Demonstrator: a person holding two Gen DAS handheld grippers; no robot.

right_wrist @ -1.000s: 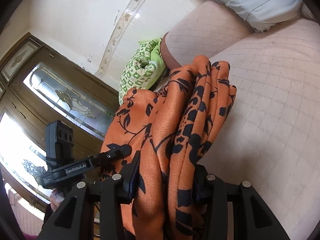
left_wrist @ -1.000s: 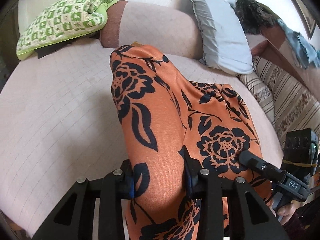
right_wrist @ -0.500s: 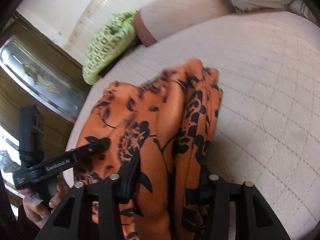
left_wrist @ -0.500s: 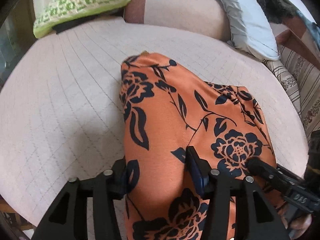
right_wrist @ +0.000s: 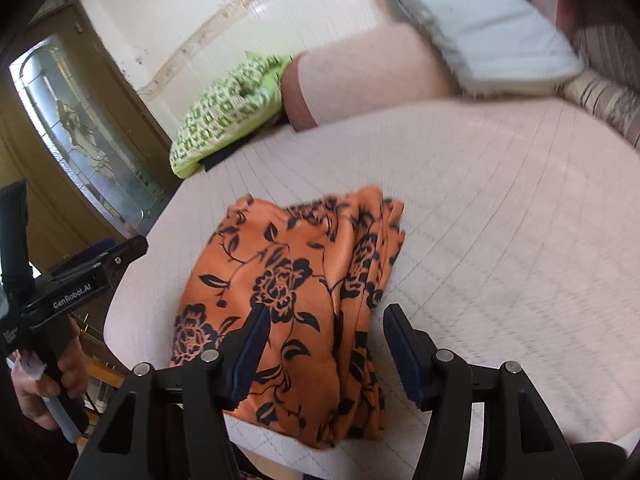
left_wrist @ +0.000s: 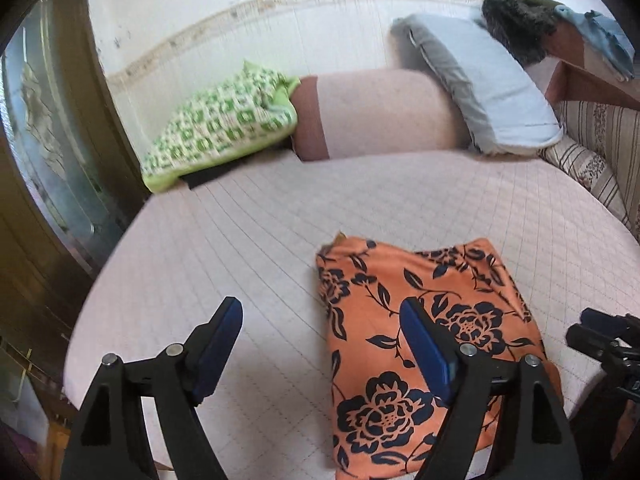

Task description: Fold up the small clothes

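Observation:
An orange garment with black flowers (left_wrist: 416, 332) lies folded on the pale quilted bed near its front edge; it also shows in the right wrist view (right_wrist: 296, 304). My left gripper (left_wrist: 320, 346) is open and empty, its right finger over the garment's left part, its left finger over bare bed. My right gripper (right_wrist: 324, 344) is open and empty, just above the garment's near right edge. The left gripper also shows at the left of the right wrist view (right_wrist: 100, 260), held in a hand.
A green checked pillow (left_wrist: 224, 128) and a pink bolster (left_wrist: 380, 112) lie at the back of the bed (left_wrist: 240, 240). A pale blue pillow (left_wrist: 492, 88) leans at the back right. A striped cushion (left_wrist: 600, 152) is at the right. A wooden glass door (left_wrist: 48, 160) stands left.
Both grippers have let go of the garment and opened. The garment now lies flat on the bed, and both grippers have drawn back from it.

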